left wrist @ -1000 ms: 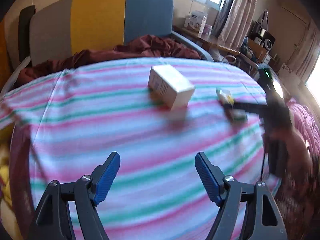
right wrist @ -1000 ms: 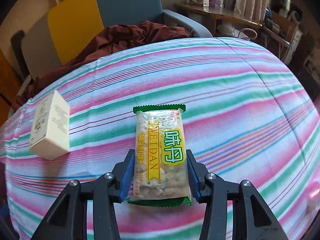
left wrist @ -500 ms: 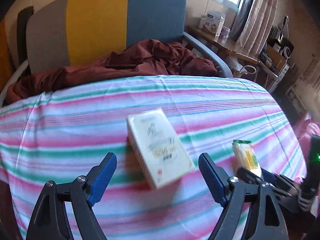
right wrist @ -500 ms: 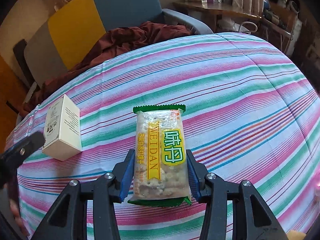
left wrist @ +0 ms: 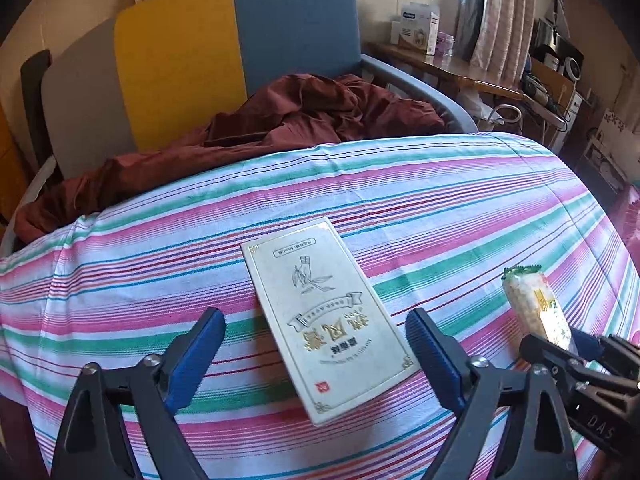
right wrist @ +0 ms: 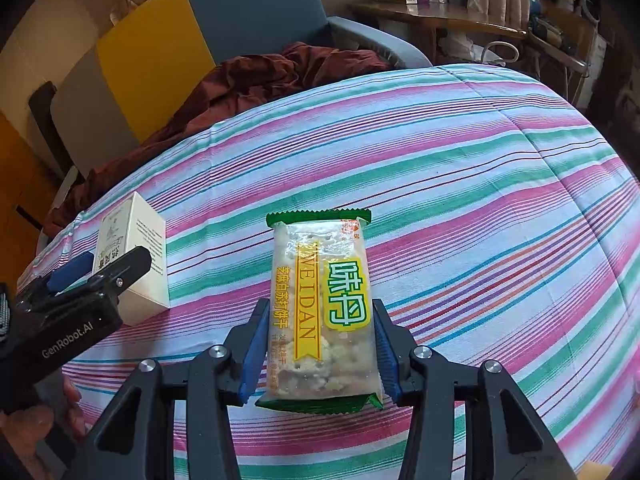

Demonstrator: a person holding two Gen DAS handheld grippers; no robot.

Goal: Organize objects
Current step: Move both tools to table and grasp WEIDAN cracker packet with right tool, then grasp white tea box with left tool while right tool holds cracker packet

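A cream box point(left wrist: 328, 316) with gold print lies flat on the striped cloth point(left wrist: 440, 208). My left gripper point(left wrist: 314, 334) straddles its near end. The jaws are closing, and a gap still shows between each blue pad and the box. In the right wrist view the same box point(right wrist: 140, 248) sits at the left, with the left gripper point(right wrist: 104, 268) over it. My right gripper point(right wrist: 320, 340) is shut on a green-edged cracker packet point(right wrist: 320, 280), blue pads pressing both long sides. That packet point(left wrist: 532, 300) appears at the right edge of the left wrist view.
Behind the cloth-covered surface stands a chair point(left wrist: 240, 48) with a grey, yellow and blue back, and a maroon cloth point(left wrist: 300, 120) is heaped on its seat. A wooden desk point(left wrist: 460, 68) with boxes and clutter is at the back right.
My left gripper has travelled over to the cream box, which now lies between its jaws, and the jaws have narrowed a little. The right gripper and its packet have stayed put.
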